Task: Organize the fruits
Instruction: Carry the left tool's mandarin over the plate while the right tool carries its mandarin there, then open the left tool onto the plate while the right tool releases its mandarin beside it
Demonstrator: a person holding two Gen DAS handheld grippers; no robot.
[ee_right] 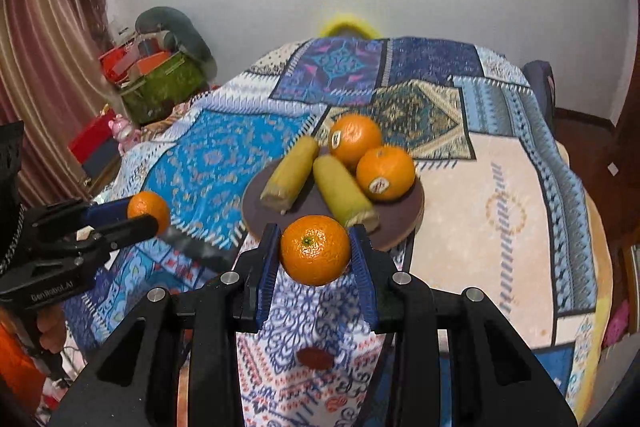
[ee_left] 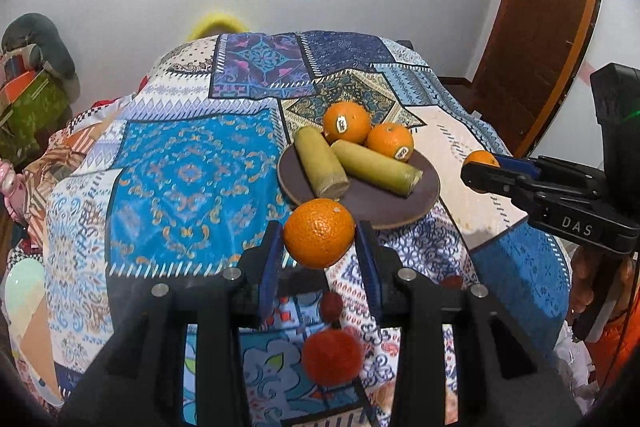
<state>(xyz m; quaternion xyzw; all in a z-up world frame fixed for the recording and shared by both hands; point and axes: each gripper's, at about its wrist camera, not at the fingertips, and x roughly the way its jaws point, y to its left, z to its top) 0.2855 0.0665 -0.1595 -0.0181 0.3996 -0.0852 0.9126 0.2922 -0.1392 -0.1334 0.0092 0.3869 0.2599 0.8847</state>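
Observation:
A brown round plate (ee_left: 380, 205) (ee_right: 412, 205) lies on the patchwork cloth. It carries two stickered oranges (ee_left: 346, 123) (ee_right: 354, 139) and two yellow-green cobs (ee_left: 320, 163) (ee_right: 292, 171). My left gripper (ee_left: 319, 231) is shut on an orange (ee_left: 319, 239), held above the cloth just in front of the plate. The right wrist view shows the left gripper (ee_right: 146, 213) at the left with its orange (ee_right: 149, 207). My right gripper (ee_right: 315, 233) is shut on another orange (ee_right: 315, 251) before the plate's near rim. In the left wrist view the right gripper (ee_left: 480, 169) appears at the right, with its orange (ee_left: 480, 159) partly hidden.
A red-orange fruit (ee_left: 332, 357) and a small dark red one (ee_left: 332, 305) (ee_right: 315, 358) lie on the cloth (ee_left: 192, 179) below the grippers. Boxes and a green bag (ee_right: 160, 87) stand at the left, a wooden door (ee_left: 540, 27) at the right. A hand (ee_left: 584, 291) holds the right gripper's handle.

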